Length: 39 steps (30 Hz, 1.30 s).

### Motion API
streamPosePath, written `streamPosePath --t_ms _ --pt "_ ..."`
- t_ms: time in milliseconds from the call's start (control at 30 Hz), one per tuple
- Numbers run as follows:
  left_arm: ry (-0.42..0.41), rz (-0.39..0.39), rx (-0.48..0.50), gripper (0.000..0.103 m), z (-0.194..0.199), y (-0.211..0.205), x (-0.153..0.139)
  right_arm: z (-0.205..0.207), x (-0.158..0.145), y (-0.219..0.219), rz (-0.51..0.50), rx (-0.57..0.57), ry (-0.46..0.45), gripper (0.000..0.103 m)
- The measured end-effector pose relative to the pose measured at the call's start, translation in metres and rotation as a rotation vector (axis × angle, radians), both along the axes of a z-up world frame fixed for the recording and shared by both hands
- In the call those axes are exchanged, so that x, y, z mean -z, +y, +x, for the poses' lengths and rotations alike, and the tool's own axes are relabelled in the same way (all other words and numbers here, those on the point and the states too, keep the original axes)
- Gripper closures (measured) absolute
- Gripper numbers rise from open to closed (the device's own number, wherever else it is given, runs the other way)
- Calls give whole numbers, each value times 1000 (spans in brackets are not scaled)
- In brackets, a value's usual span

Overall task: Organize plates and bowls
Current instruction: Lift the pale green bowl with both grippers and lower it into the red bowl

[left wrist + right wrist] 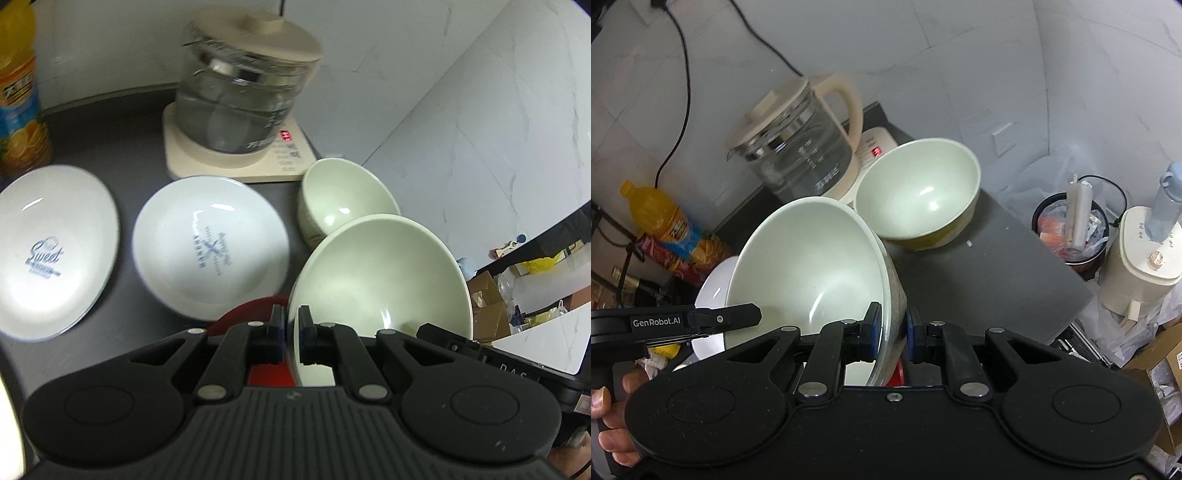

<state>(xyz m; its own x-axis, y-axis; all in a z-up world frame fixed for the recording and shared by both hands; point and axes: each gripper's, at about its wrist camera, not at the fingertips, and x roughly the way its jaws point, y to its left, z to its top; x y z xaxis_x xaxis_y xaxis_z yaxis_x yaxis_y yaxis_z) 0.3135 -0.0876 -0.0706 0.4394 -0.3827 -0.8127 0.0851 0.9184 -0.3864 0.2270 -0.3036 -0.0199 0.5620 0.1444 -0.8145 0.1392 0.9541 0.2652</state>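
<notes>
1. The left gripper (291, 334) has its two fingers pinched on the near rim of a big pale-green bowl (380, 273), one finger outside the wall and one inside.
2. The right gripper (891, 334) clamps the same big bowl (809, 266) at its rim too, the wall caught between the blue pads (873, 328).
3. So both grippers grip the one bowl, and it sits tilted, its mouth turned up and away from them.
4. Under its near edge a bit of something red (258, 314) shows; what it is I cannot tell.
5. Just behind it a small green bowl (343, 199) stands upright on the dark counter (122, 147), close to the big one; whether they touch is unclear.
6. To the left, two white plates lie flat on the counter: the nearer plate (210, 247) with blue "Bakery" print, the far plate (51, 251) reading "Sweet".
7. The two plates lie side by side with a strip of counter between them.
8. A glass kettle (243, 92) with a cream lid stands on its base (288, 158) at the back, a red display lit.
9. An orange juice bottle (18, 92) stands at the far left by the wall.
10. From the right camera, a hand (609, 413) grips the left gripper's handle, and a bin (1071, 229) and a cream appliance (1141, 269) stand off the counter's right end.
</notes>
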Motion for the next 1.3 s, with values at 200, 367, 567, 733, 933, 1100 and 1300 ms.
streamPosePath --t_ms 200,367,567,733,933,1100,1300 --pt "34 -6 -20 98 -10 15 12 -4 9 16 -22 -27 30 89" --pt "66 -5 -29 98 -16 26 24 -8 17 27 -42 -51 49 89" --pt "113 -10 -50 97 -19 38 35 -7 25 36 -51 -66 70 91" --pt "139 -6 -56 97 -21 43 44 -6 35 41 -71 -71 90 94" --pt "167 -11 -53 97 -22 44 51 -5 42 41 -83 -59 106 96" --pt "194 -22 -55 94 -21 47 50 -4 47 40 -89 -50 114 96" --pt "175 -13 -81 93 -22 53 41 -2 51 41 -90 -54 121 96"
